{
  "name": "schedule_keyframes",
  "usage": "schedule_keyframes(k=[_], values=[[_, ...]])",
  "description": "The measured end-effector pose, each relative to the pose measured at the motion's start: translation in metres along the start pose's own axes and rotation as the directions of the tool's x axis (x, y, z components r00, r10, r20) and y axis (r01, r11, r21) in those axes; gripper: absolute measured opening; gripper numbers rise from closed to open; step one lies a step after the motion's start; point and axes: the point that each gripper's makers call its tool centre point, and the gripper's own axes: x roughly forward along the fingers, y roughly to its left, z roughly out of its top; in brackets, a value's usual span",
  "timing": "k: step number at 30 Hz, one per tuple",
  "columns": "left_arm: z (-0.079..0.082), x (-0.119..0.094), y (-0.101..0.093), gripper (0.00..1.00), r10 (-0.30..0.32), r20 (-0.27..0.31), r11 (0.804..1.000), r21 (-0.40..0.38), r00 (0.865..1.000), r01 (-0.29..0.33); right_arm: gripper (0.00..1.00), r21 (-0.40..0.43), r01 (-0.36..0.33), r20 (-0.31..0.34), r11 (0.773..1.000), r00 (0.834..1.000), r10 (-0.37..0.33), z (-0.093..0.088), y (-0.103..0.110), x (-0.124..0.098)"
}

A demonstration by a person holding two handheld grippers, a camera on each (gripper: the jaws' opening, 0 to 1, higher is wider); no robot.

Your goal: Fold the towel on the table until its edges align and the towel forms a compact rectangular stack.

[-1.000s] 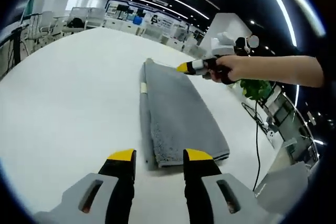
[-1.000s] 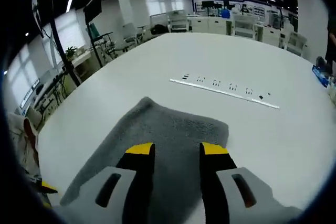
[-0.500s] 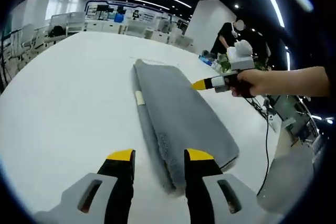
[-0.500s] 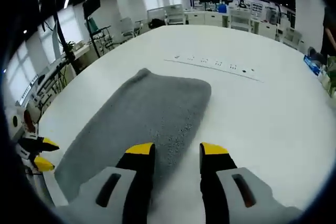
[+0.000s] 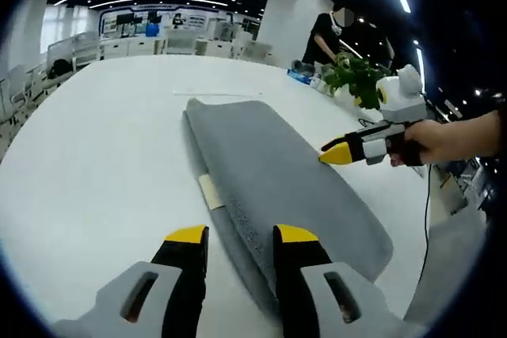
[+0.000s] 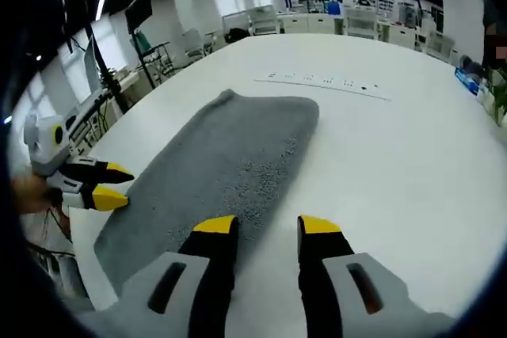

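Note:
A grey towel (image 5: pixel 277 172) lies folded into a long narrow strip on the white table (image 5: pixel 95 140), with a small white label (image 5: pixel 210 191) on its near long edge. My left gripper (image 5: pixel 240 237) is open just short of that edge, holding nothing. The right gripper (image 5: pixel 341 152), held by a hand, hovers over the opposite long edge. In the right gripper view the towel (image 6: pixel 230 156) stretches away, and my right gripper (image 6: pixel 265 227) is open at its near edge. The left gripper (image 6: pixel 111 185) appears beyond the towel's left side, with its jaws apart.
A white power strip (image 6: pixel 321 85) lies on the table past the towel's far end. A green plant (image 5: pixel 348 77) and a person (image 5: pixel 329 33) stand beyond the table's right edge. Desks and chairs (image 6: pixel 261 21) fill the room behind.
The right gripper has drawn back from above the towel to its long edge. The left gripper has shifted along the towel's other side. The towel keeps its fold.

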Motion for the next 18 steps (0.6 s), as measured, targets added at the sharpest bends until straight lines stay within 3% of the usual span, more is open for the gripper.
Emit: schedule_keyframes(k=[6, 8, 12, 14, 18], values=[[0.010, 0.014, 0.017, 0.33, 0.013, -0.017, 1.000, 0.017, 1.000, -0.013, 0.24, -0.006, -0.017, -0.010, 1.000, 1.000, 0.017, -0.007, 0.007, 0.005], [0.015, 0.017, 0.020, 0.32, 0.022, 0.022, 0.999, -0.046, 1.000, -0.021, 0.23, 0.009, -0.020, -0.006, 1.000, 1.000, 0.020, -0.007, 0.006, 0.007], [0.008, 0.025, 0.022, 0.28, 0.030, -0.001, 0.997, -0.069, 1.000, -0.030, 0.18, 0.024, -0.032, -0.003, 0.999, 0.999, 0.032, -0.006, 0.007, 0.012], [0.007, 0.028, 0.021, 0.25, 0.027, -0.001, 0.996, -0.084, 1.000, -0.027, 0.13, 0.064, -0.075, -0.005, 0.995, 0.997, 0.076, -0.007, 0.014, 0.014], [0.009, 0.032, 0.016, 0.19, 0.024, 0.005, 0.997, -0.073, 1.000, -0.024, 0.13, 0.071, -0.075, 0.006, 0.995, 0.997, 0.075, -0.008, 0.008, 0.016]])
